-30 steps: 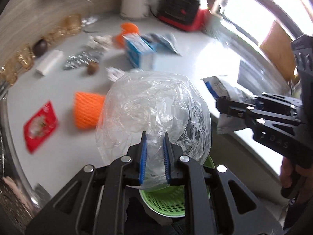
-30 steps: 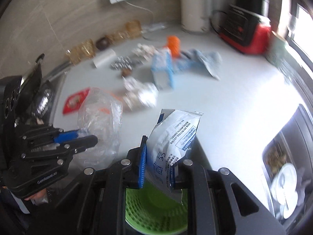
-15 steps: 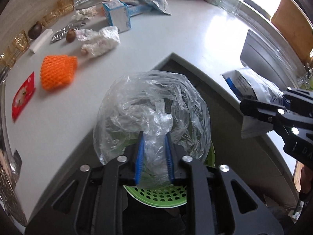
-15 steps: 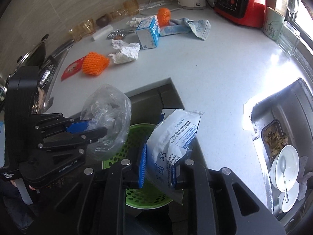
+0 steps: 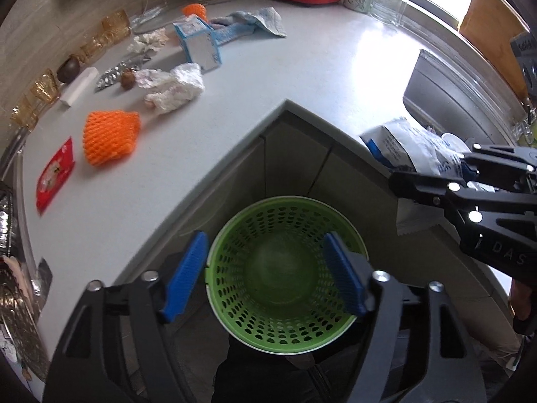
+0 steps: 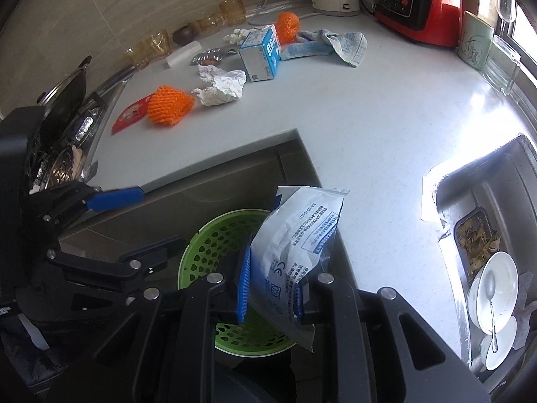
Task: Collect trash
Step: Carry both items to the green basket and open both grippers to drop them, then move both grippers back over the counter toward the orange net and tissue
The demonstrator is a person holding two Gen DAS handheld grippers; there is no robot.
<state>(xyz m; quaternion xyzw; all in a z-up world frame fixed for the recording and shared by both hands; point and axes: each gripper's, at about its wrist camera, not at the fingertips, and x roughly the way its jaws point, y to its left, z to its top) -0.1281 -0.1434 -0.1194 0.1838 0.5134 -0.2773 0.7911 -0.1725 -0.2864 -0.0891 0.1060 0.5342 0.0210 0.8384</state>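
Green mesh fills our left wrist view: the bin (image 5: pixel 285 272) stands on the floor in the inside corner of the counter (image 5: pixel 319 77), and our left gripper (image 5: pixel 265 270) hangs over its mouth, spread wide and carrying nothing. Our right gripper (image 6: pixel 270 288) pinches a white and blue packet (image 6: pixel 295 252) just above the bin's near rim. We judge the packet is the risk. It leans toward the counter edge, so letting go now could drop it onto the rim or the floor. We should centre it first. Orange foam net (image 5: pixel 112 136), crumpled paper (image 5: pixel 174 87), red wrapper (image 5: pixel 55 173) and blue carton (image 5: pixel 199 47) wait on the counter.
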